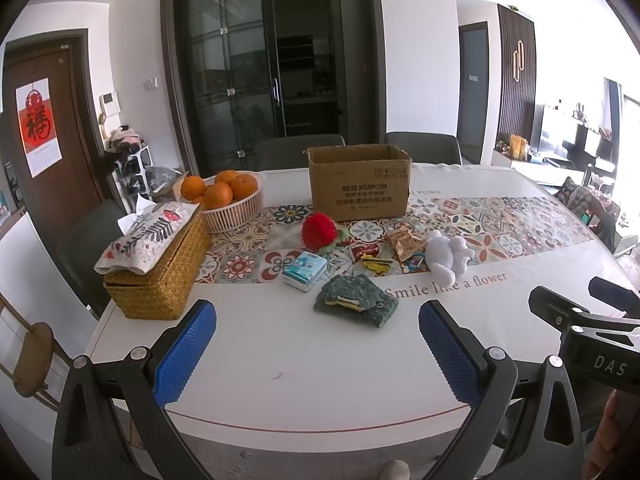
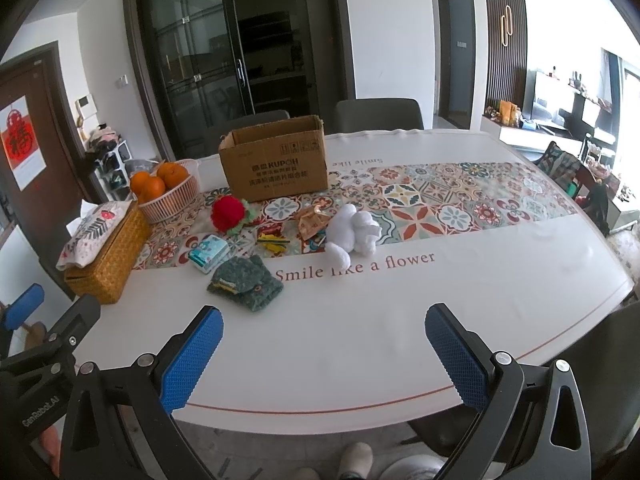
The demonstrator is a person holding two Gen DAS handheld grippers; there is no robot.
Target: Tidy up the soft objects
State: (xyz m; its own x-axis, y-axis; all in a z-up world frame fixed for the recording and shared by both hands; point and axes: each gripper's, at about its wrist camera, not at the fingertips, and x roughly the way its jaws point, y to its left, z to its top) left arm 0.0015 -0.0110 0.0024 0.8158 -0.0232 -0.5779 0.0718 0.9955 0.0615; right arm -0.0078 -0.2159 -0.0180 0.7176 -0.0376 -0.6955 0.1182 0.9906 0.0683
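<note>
A green knitted pouch (image 1: 354, 300) (image 2: 245, 283) lies on the white table near the front. A white plush toy (image 1: 446, 255) (image 2: 353, 233) lies to its right. A red knitted strawberry (image 1: 319, 231) (image 2: 229, 212) sits in front of an open cardboard box (image 1: 359, 182) (image 2: 276, 164). A blue tissue pack (image 1: 304, 271) (image 2: 208, 253) and snack packets (image 1: 404, 243) (image 2: 311, 220) lie between them. My left gripper (image 1: 318, 354) is open and empty over the table's front edge. My right gripper (image 2: 324, 358) is open and empty, also near the front edge.
A woven tissue box (image 1: 160, 270) (image 2: 106, 254) with a cloth cover stands at the left. A white basket of oranges (image 1: 236, 208) (image 2: 170, 196) stands behind it. Chairs (image 1: 424, 148) stand at the table's far side. The table (image 1: 320, 360) edge is just below both grippers.
</note>
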